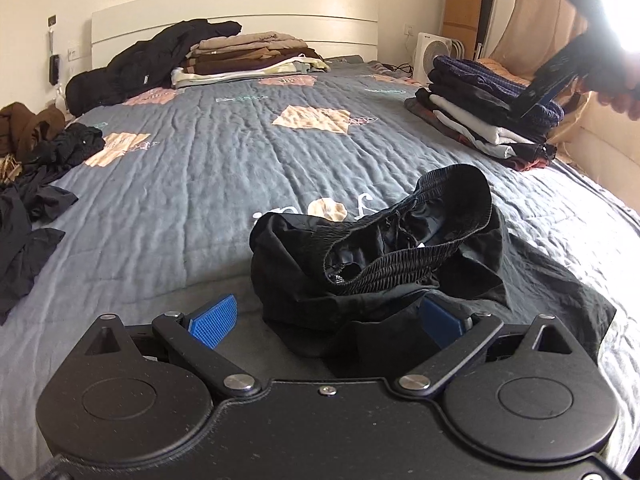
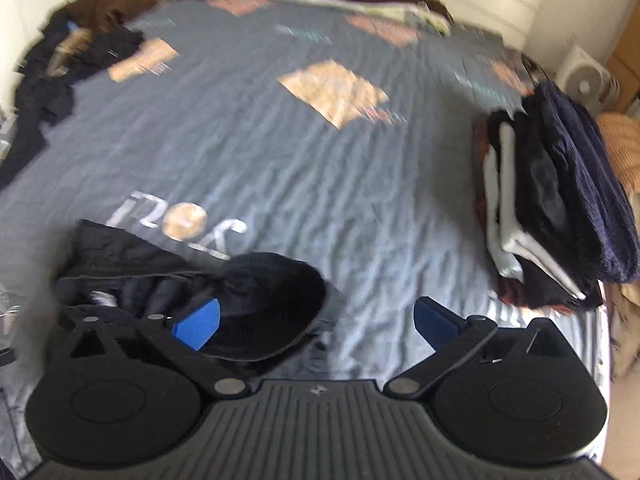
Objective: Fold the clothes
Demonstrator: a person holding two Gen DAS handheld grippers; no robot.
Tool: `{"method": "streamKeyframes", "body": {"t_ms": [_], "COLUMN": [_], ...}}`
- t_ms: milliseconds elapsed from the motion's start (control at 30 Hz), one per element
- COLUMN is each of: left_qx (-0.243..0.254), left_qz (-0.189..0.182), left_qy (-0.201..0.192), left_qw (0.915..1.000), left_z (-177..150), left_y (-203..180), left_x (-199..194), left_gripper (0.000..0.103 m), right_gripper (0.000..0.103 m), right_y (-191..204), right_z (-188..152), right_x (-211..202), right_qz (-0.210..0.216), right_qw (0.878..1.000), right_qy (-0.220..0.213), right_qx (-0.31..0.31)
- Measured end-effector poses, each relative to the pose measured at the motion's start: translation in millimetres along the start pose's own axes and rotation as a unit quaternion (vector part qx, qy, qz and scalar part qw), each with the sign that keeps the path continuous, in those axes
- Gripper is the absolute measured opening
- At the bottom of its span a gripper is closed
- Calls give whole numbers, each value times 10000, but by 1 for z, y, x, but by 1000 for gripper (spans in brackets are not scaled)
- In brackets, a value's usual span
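A crumpled black garment with an elastic waistband (image 1: 372, 248) lies on the grey quilt (image 1: 192, 208), right in front of my left gripper (image 1: 326, 320). That gripper is open; its blue pads (image 1: 212, 322) stand wide apart, and the cloth's near edge lies between them and drapes over the right one. My right gripper (image 2: 318, 324) is open too and hangs above the bed with nothing between its pads. The black garment (image 2: 188, 280) sits at its lower left. In the left wrist view the right gripper (image 1: 532, 100) is up at the far right, held by a hand (image 1: 620, 98).
A stack of folded clothes (image 1: 484, 120) (image 2: 560, 200) sits at the bed's right edge. Another folded pile (image 1: 248, 60) and a black jacket (image 1: 144, 64) lie by the headboard. Loose dark clothes (image 1: 44, 168) (image 2: 60, 64) are heaped at the left. A white fan (image 1: 436, 56) stands beyond the bed.
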State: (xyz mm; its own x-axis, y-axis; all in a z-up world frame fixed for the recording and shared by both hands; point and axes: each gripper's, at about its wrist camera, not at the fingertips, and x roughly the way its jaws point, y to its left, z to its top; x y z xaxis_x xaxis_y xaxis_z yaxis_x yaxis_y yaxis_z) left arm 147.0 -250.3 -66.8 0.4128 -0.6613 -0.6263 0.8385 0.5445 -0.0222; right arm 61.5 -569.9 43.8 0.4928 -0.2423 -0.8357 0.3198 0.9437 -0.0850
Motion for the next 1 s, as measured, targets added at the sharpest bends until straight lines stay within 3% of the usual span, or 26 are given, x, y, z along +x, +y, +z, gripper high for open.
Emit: {"method": "streamKeyframes", "body": {"t_ms": [167, 300, 400, 467, 567, 700, 767, 833, 900, 1000], "left_qx": [520, 1012, 1434, 1606, 1446, 2229, 2550, 2583, 2700, 3038], "left_qz": [-59, -240, -196, -97, -96, 276, 474, 539, 597, 795], "left_qy": [9, -21, -73, -38, 60, 166, 242, 190, 64, -82], "left_qw": [9986, 9946, 9894, 9870, 9894, 9743, 9655, 9644, 9610, 9494], "left_z": [-10, -30, -44, -50, -55, -76, -84, -88, -90, -95], "left_y": [-8, -22, -38, -48, -56, -77, -82, -83, -87, -97], "left_x": [-5, -11, -15, -13, -8, 4, 15, 23, 30, 42], "left_gripper": [98, 98, 98, 98, 98, 95, 85, 74, 73, 74], "right_gripper": [103, 103, 103, 103, 103, 103, 103, 103, 103, 103], "right_y": [36, 55, 62, 70, 82, 90, 89, 86, 84, 82], "right_z": [-76, -133, -163, -169, -180, -192, -196, -199, -200, -203], "right_x": [-34, -29, -14, 0, 12, 21, 21, 19, 17, 16], "right_qz": [864, 1118, 1133, 1172, 1259, 1319, 1344, 1348, 1353, 1443], "right_qw": [9916, 9844, 9824, 9857, 9881, 9889, 9887, 9885, 9880, 9867], "right_qy": [-828, -897, -713, -385, -128, -42, -8, -25, -83, -122], "right_qx": [500, 1024, 1300, 1144, 879, 681, 663, 692, 739, 744]}}
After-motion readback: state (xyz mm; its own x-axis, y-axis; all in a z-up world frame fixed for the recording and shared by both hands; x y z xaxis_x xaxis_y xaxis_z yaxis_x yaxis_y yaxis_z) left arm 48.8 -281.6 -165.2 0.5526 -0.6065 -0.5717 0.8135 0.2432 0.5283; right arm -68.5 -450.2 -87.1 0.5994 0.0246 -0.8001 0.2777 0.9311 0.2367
